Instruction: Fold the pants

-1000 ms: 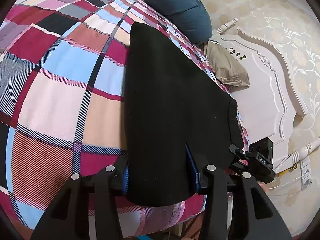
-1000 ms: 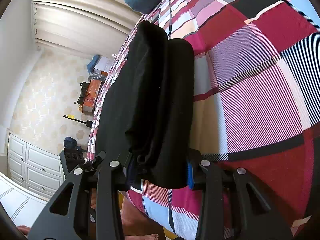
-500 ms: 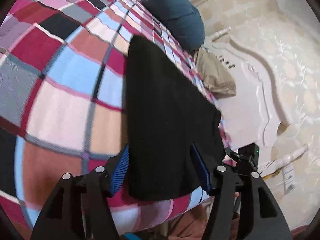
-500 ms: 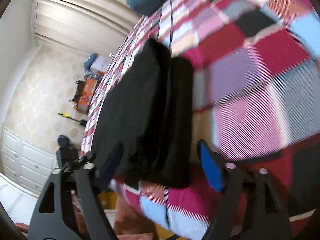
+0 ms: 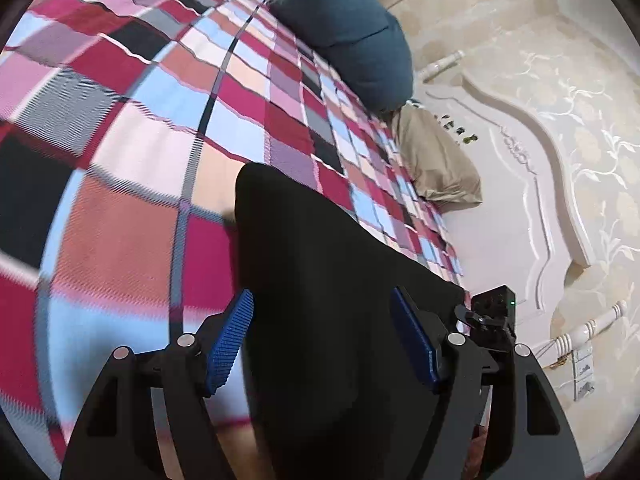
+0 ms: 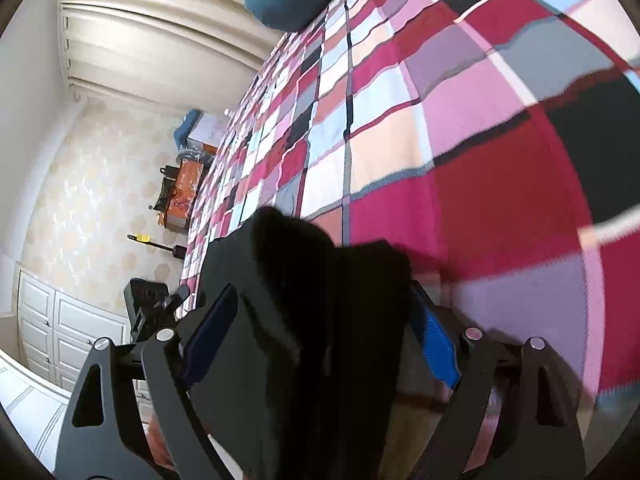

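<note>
Jaws spread wide, straddling pants (image 5: 320, 280)

One pair of black pants (image 5: 328, 304) lies folded on one bed (image 5: 132, 168) under one checked bedspread. Two grippers show, the left gripper (image 5: 322, 344) and the right gripper (image 6: 320, 344), each with two blue-padded fingers (image 5: 230, 340), four fingers in all. At the far end of the bed are two cushions: one dark blue pillow (image 5: 356, 36) and one beige pillow (image 5: 436, 168) to its right. One white headboard (image 5: 520, 200) stands on the right. In the right wrist view, one orange box (image 6: 186, 192) sits on the floor at the left, near one white cabinet (image 6: 60, 340).
</note>
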The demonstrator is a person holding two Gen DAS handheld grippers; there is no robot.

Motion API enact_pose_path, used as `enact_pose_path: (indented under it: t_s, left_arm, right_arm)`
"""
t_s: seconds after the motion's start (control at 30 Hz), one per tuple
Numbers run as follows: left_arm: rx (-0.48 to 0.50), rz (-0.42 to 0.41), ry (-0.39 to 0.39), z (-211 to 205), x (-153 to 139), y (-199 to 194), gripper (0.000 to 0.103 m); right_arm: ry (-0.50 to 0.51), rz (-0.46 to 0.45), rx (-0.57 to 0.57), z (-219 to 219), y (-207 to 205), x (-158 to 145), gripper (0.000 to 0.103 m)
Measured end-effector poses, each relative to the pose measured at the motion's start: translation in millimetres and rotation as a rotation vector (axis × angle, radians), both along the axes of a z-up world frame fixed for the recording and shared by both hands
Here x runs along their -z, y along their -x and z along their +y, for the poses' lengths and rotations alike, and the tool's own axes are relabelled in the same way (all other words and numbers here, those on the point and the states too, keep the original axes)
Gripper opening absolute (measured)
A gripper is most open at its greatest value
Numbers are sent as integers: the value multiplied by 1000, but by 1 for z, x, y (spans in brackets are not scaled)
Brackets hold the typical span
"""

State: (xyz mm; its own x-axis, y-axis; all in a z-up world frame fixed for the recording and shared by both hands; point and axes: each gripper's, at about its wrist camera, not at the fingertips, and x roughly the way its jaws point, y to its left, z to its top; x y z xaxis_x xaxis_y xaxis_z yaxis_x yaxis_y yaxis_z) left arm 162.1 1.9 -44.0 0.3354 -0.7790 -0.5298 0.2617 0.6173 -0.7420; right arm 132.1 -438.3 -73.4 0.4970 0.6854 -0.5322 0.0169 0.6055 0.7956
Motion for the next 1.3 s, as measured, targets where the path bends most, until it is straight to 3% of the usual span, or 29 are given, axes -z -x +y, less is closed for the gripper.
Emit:
enact_pose_path:
  t_s: [0.1,0.13,0.17,0.23,0.3,0.47,0.73,0.93,1.3]
  left_arm:
    - [1,5,-31,-6,5,-11,71]
    - [4,8,-40,-7,8,-13,68]
    - [11,13,-68,-9,11,-15,56]
    - [26,-11,-123,-14,11,-14,48]
    - [37,-47,-151,-15,8,-11,40]
    - [23,-88,-213,-19,1,-10,32]
    - [-15,-143,-262,-30,-16,-25,29]
    - [-42,-127,-259,-32,-20,-49,28]
    - [-56,-86,-268,-32,-6,-69,28]
  right_arm:
    - [21,6,-44,4,-5,-2,86]
    - [34,7,-53,5,-8,-3,80]
    - [62,12,-63,6,-8,-4,65]
    - [92,20,-74,8,-8,-3,50]
    - [79,13,-78,8,-6,-2,44]
    - [106,-38,-64,11,-5,-12,33]
    - [128,-97,-34,6,-21,-27,32]
    - [126,-113,-27,-1,-37,-29,32]
    - [65,-47,-11,-9,-59,-7,33]
